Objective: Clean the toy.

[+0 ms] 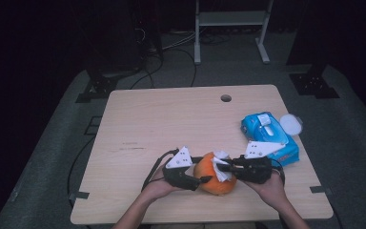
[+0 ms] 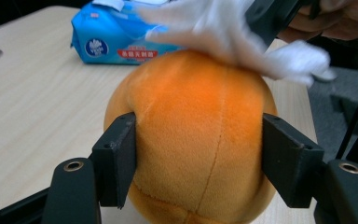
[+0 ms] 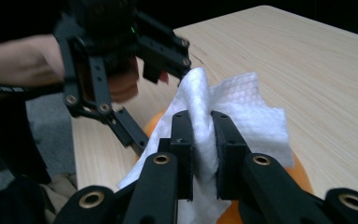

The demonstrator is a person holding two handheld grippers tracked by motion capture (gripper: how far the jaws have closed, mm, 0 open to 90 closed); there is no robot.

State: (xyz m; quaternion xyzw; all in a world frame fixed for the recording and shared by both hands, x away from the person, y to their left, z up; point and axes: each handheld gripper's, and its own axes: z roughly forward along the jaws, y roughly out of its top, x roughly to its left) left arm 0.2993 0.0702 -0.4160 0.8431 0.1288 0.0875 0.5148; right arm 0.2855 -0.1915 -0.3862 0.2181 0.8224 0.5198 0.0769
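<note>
From the high view, my left tongs [image 1: 201, 180] and right tongs [image 1: 221, 166] meet in the lower middle of the frame, near the front edge of the pale wooden table [image 1: 162, 119]. Between them sits the orange plush ball [image 1: 208, 181], round and bright, with a crumpled white wipe [image 1: 221, 164] lying over its upper right side. To the right of centre lies a blue wipe pack [image 1: 269, 136], with a round white lid [image 1: 290, 123] just beside its upper right corner.

In the left gripper view, the orange plush ball [image 2: 200, 135] takes up the middle of the frame. Its fabric is soft and fuzzy, with thin stitched seams running down it. My left tongs [image 2: 198, 161] clamp it, one black jaw pressed into each flank. The white wipe [image 2: 228, 32] drapes across its top, and the blue wipe pack [image 2: 116, 39] lies at the upper left.

In the right gripper view, my right tongs [image 3: 203, 154] stand narrow at lower centre, pinching a fold of the white wipe [image 3: 242, 121], which has a dimpled texture. Slivers of the orange plush ball [image 3: 300, 172] peek out beneath it. My left tongs [image 3: 142, 140] show at the upper left.
</note>
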